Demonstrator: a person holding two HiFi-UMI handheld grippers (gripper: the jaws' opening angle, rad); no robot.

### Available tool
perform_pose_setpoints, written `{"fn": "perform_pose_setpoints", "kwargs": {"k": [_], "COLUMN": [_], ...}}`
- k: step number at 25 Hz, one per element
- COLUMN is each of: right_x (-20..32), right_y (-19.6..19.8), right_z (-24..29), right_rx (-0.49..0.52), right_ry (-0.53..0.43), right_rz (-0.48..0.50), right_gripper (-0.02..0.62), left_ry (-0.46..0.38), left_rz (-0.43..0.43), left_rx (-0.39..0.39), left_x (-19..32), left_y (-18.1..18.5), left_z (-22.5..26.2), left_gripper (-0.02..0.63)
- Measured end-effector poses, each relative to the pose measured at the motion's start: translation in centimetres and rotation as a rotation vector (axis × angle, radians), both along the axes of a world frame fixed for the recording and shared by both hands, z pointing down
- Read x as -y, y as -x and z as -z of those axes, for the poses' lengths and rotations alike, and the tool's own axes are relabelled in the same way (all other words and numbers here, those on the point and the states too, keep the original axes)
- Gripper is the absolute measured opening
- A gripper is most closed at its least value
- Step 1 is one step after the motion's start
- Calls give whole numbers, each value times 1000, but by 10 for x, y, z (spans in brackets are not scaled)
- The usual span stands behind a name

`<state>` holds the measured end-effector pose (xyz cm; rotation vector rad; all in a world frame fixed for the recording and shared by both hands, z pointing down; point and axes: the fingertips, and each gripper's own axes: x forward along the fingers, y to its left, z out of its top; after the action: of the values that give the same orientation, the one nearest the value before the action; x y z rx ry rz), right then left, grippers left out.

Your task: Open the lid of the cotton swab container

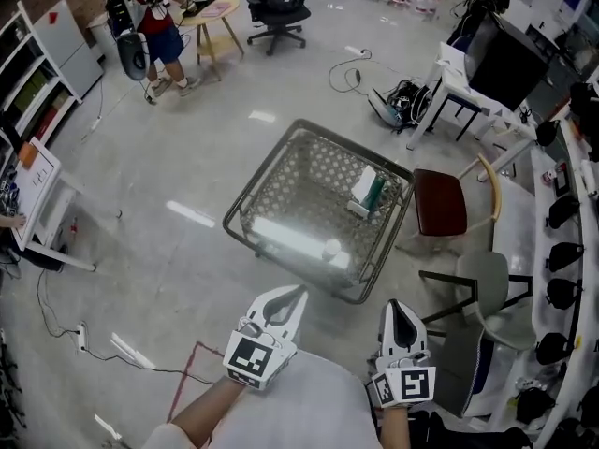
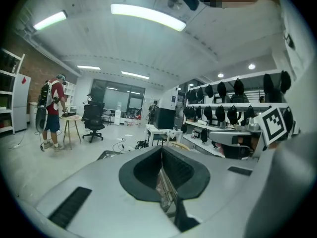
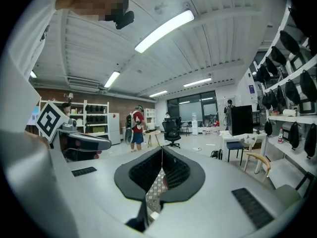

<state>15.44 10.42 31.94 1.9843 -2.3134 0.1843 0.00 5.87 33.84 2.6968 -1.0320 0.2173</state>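
Left gripper [image 1: 299, 294] and right gripper [image 1: 398, 307] are clenched, empty, held well short of the table [image 1: 260, 174]. The cotton swab container [image 1: 367, 193], apparently the white-green item far right, should be approached with jaws opened first.

A glossy pale grey floor [image 1: 187, 148] fills the head view, with a glass-topped, metal-framed table [image 1: 261, 171] at the centre. Right of it stand a chair with a dark red seat [image 1: 440, 202] and, lower, a grey chair [image 1: 491, 288]. A black office chair [image 1: 279, 7] and a small wooden table [image 1: 217, 15] sit at the top, and white shelving [image 1: 42, 73] lines the left edge. Long strip lights [image 3: 163, 29] cross the ribbed white ceiling, a brick wall [image 3: 94, 95] stands at the left of the right gripper view, and dark windows [image 3: 190, 105] close the far end.
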Motion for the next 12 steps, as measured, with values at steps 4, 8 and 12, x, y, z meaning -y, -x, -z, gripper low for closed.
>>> {"fn": "perform_pose_setpoints", "kwargs": {"k": [4, 8, 12], "right_x": [40, 66, 84], "right_y": [3, 2, -3], "right_z": [-8, -15, -21], "right_rx": [-19, -22, -17], "right_ry": [-1, 10, 35], "right_rz": [-16, -47, -59], "right_gripper": [0, 0, 0], "left_ry": [6, 21, 39], "left_rz": [-28, -65, -110], "left_rx": [4, 14, 34], "left_x": [40, 69, 84], "left_y": [4, 4, -8], "left_z": [-16, -29, -37], "left_gripper": [5, 5, 5]}}
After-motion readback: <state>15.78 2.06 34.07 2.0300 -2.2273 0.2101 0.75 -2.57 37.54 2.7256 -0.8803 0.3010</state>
